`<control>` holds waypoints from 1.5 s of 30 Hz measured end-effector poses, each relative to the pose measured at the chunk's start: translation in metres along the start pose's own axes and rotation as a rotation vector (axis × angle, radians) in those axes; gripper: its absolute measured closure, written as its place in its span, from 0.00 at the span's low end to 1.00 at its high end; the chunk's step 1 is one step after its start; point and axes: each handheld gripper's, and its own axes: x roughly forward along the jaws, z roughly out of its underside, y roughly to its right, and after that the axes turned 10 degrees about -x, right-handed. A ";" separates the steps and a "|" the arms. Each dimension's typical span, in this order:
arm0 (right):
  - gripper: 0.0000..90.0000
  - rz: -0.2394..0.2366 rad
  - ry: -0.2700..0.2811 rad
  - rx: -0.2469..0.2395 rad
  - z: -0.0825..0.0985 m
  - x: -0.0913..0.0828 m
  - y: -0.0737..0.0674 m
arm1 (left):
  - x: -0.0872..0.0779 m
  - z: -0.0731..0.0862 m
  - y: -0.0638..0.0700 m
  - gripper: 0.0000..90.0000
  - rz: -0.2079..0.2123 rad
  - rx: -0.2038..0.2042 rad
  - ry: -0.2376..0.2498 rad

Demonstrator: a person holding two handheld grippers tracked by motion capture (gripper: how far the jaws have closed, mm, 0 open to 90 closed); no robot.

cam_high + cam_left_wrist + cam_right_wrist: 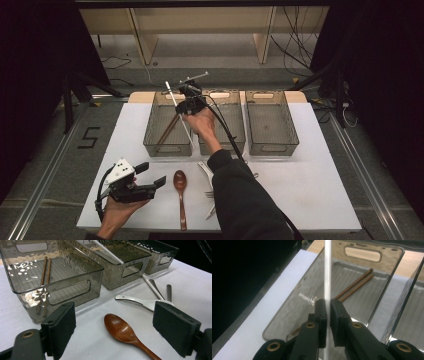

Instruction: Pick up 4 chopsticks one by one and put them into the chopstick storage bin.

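We hold a white chopstick (327,277) clamped between the pads of the right hand-held gripper (328,308), over the left bin (168,131) of three smoky translucent bins, where two brown chopsticks (355,288) already lie. That pairing suggests we are sorting cutlery by kind, so the white stick hangs steep above the bin, apparently ready to be lowered in beside the brown pair. Our left hand-held gripper (150,181) rests low near the front edge of the table (300,195) with its jaws standing wide apart and nothing between them, just beside the wooden spoon (125,333), probably waiting its turn. A white ceramic spoon (142,302) and metal cutlery lie nearby, unsorted. The table has a plain white top; around it are grey floor, dark curtains, trailing cables and a pale wooden frame behind.
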 end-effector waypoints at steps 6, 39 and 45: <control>0.94 0.010 0.021 0.008 -0.008 0.003 -0.001 | 0.000 0.000 0.000 0.20 0.002 0.003 0.002; 0.94 0.058 0.074 0.054 -0.008 0.026 0.003 | 0.000 0.000 0.002 0.20 0.011 0.011 0.005; 0.94 0.069 0.072 0.048 -0.006 0.030 0.003 | 0.000 0.000 0.002 0.20 0.012 0.009 0.007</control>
